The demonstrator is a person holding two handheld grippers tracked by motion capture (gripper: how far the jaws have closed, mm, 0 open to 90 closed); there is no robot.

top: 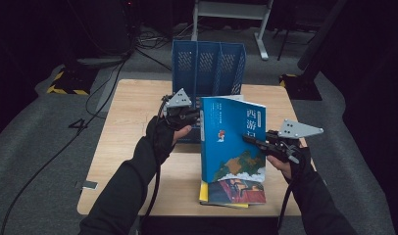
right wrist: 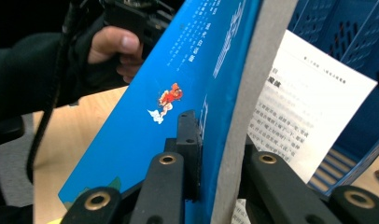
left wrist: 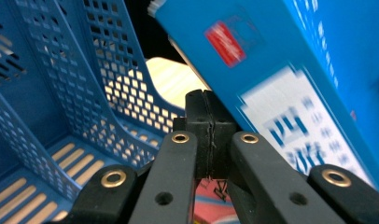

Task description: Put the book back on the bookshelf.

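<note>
Nearest the front edge of the light wooden table [top: 133, 161] there's a small stack of flat books [top: 234, 193], the top one with a dark illustrated cover and a yellow one peeking out under it. Standing on that stack, pretty much upright, is the big blue paperback book with white Chinese title characters and a little cartoon figure on the cover [top: 234, 139].

The right gripper [top: 251, 140] has it by the open side: in the right gripper view its jaws are clamped tight on the front cover [right wrist: 145, 112] and a thick block of pages, while a loose printed page [right wrist: 299, 112] fans off behind.

The left gripper [top: 199, 116] sits at the book's spine edge up near the top. In the left gripper view its pads [left wrist: 207, 135] are pressed fully together with nothing between them, and the blue book [left wrist: 290, 70] just leans across right beside the tips.

Behind all that, at the table's far edge, is the blue perforated plastic file rack with upright dividers [top: 208, 66], its slots facing the person.
</note>
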